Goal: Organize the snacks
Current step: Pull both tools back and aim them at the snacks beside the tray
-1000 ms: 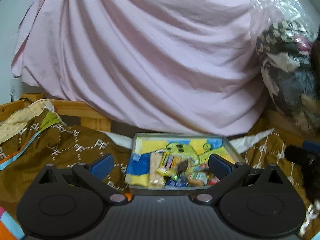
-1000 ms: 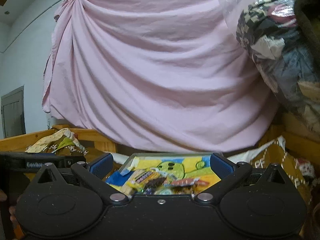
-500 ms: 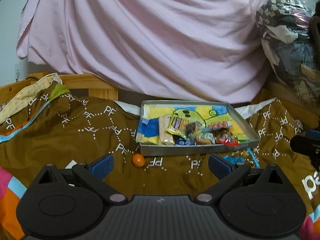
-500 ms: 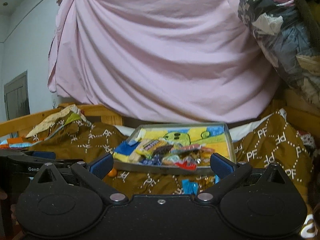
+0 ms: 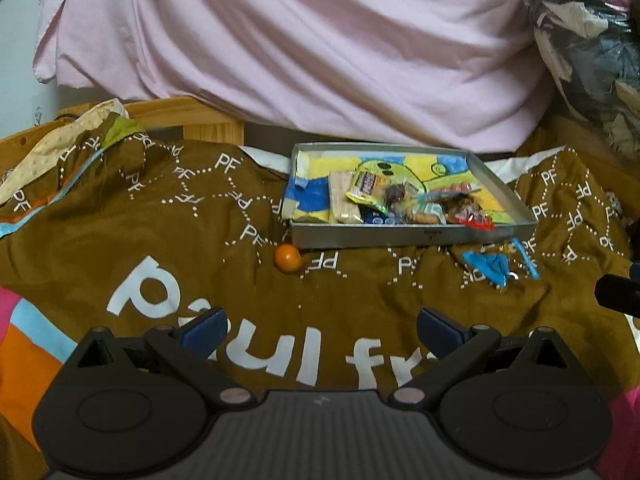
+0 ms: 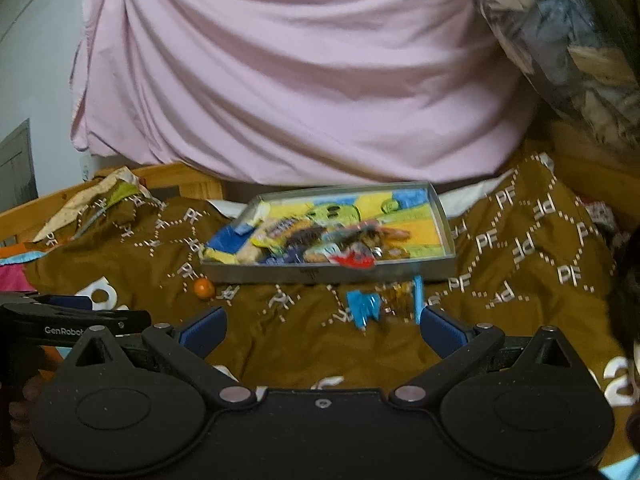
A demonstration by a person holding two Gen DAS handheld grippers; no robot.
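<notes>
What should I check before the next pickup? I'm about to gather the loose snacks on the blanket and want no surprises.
1. Left gripper open and empty: ok, jaws wide apart, nothing between them.
2. Right gripper open and empty: ok, same.
3. Tray flat on the blanket: ok.
4. Loose items located: ok. Orange ball lies by the tray's near left corner; blue wrappers lie near its right corner.
5. Room in the tray: ok, its far half shows bare liner; snacks crowd the near edge.
6. Red wrapper secure: not ok, it hangs over the near rim.
</notes>
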